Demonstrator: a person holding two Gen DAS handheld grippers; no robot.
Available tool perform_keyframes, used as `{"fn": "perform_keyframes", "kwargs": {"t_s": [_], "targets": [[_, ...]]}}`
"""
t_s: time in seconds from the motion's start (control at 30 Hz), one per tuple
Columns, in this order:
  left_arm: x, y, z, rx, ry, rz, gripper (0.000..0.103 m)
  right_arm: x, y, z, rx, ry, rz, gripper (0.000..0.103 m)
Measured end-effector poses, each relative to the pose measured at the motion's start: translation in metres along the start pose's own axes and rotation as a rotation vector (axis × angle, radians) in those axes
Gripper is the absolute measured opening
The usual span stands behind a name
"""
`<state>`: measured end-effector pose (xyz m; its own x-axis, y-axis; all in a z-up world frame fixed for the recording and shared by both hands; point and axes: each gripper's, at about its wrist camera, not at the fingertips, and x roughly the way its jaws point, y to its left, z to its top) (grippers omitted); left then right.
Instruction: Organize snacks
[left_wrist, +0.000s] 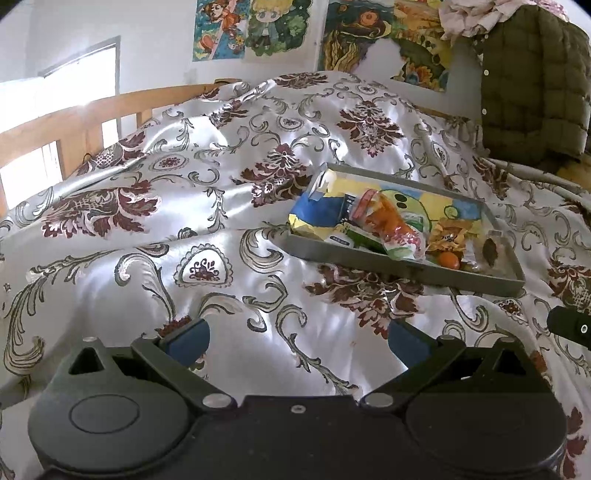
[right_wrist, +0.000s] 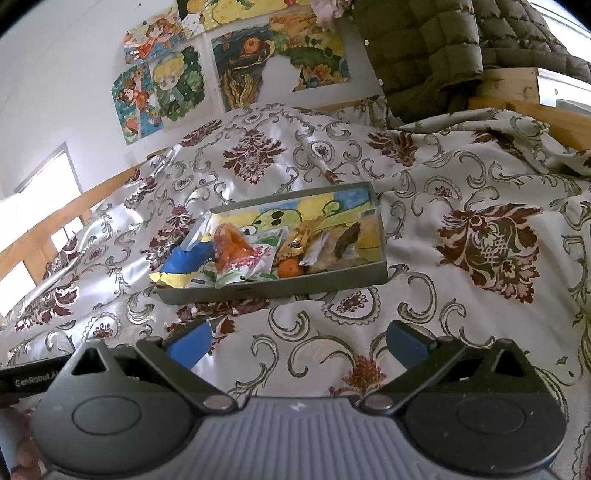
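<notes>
Altogether one grey tray (left_wrist: 476, 278) lies on the bed, sitting on a satin bedspread (left_wrist: 207, 206) patterned with dark red flowers and grey scrolls, and every snack in view is inside it. Counting from the tray's left end: one large yellow-and-blue packet (left_wrist: 317, 218) overhanging the left rim, one clear bag of orange snacks (left_wrist: 391, 221) lying over a white-and-green pouch (left_wrist: 400, 249), one crinkled gold wrapper (left_wrist: 448, 234), one small orange fruit (left_wrist: 448, 260) against the near wall, and one clear packet holding something dark brown (left_wrist: 489, 251) at the right end; smaller pieces beneath these are too jumbled to count. A cartoon drawing lines the tray floor. Further back, a wooden bed rail (left_wrist: 55, 125) runs along the left, several colourful posters (left_wrist: 255, 29) hang on the wall, and one olive quilted jacket (left_wrist: 535, 85) hangs at the right. The left hand-held gripper (left_wrist: 297, 338) hovers over bare bedspread, near the tray but apart from it, blue pads spread wide and holding nothing. The right hand-held gripper (right_wrist: 299, 341) likewise is spread wide and holds nothing, directly in front of the tray's near wall (right_wrist: 273, 286), with only bedspread between.
</notes>
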<state>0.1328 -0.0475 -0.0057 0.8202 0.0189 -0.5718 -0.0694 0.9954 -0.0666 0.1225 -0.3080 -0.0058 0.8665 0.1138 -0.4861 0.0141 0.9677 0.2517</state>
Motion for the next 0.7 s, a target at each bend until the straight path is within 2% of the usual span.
{"fn": "perform_keyframes", "kwargs": {"t_s": [0.7], "targets": [[0.0023,0.0010,-0.0032,-0.007,0.018,0.001,0.102,-0.0001,0.0018,-0.0006,-0.002,0.001,0.000,0.103]]}}
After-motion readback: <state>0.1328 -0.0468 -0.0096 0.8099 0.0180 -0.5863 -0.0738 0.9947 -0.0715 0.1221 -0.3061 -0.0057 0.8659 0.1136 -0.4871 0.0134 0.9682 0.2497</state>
